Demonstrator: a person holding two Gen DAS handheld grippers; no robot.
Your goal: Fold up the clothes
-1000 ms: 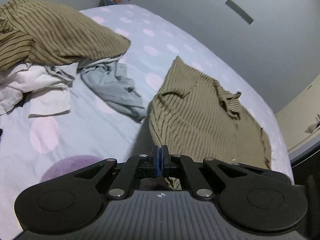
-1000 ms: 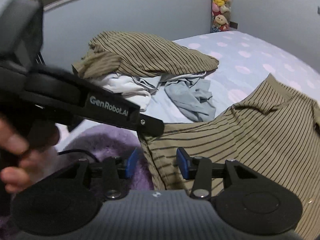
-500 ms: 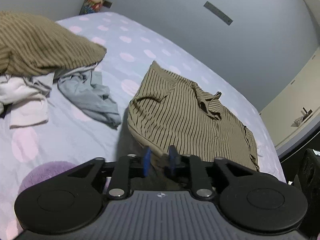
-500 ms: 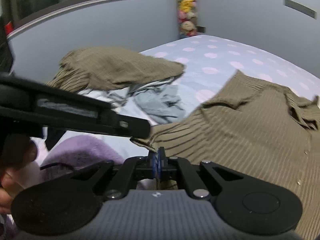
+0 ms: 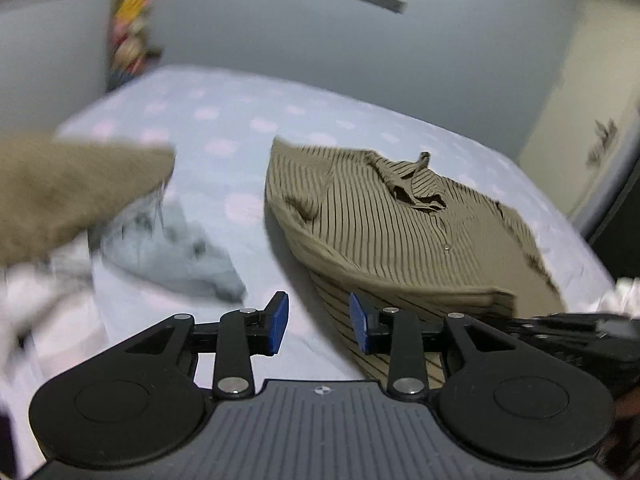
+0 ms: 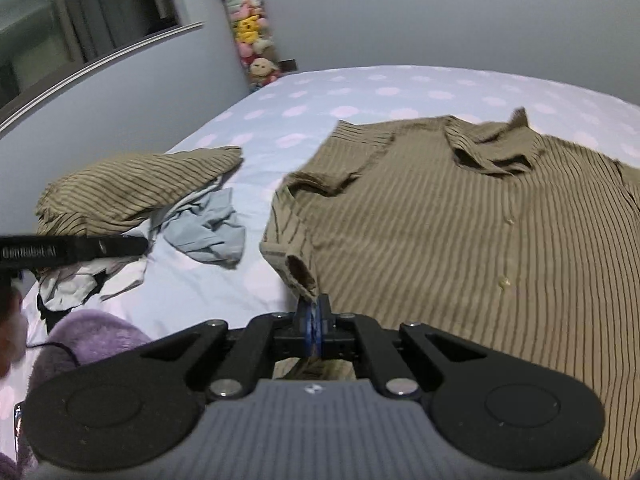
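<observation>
An olive striped button shirt (image 6: pixel 460 216) lies spread on the polka-dot bed, collar toward the far side. My right gripper (image 6: pixel 314 326) is shut on the shirt's near left hem corner, which bunches up just above the blue pads. In the left wrist view the same striped shirt (image 5: pixel 392 224) shows with its near edge lifted and folded over. My left gripper (image 5: pixel 318 322) is open, blue pads apart, with only bedsheet between them; it hovers just left of the shirt's near edge. The right gripper's black body (image 5: pixel 576 330) shows at the right of that view.
A pile of clothes sits to the left: another olive striped garment (image 6: pixel 136 190) on top, a light blue one (image 6: pixel 208 232) and white ones (image 6: pixel 80 284) below. A purple fuzzy item (image 6: pixel 92 336) lies near left. Plush toys (image 6: pixel 250 40) stand in the far corner by grey walls.
My left gripper let go of the shirt's corner and opened, swinging left. My right gripper closed on the shirt's near hem and lifted it toward the far side.
</observation>
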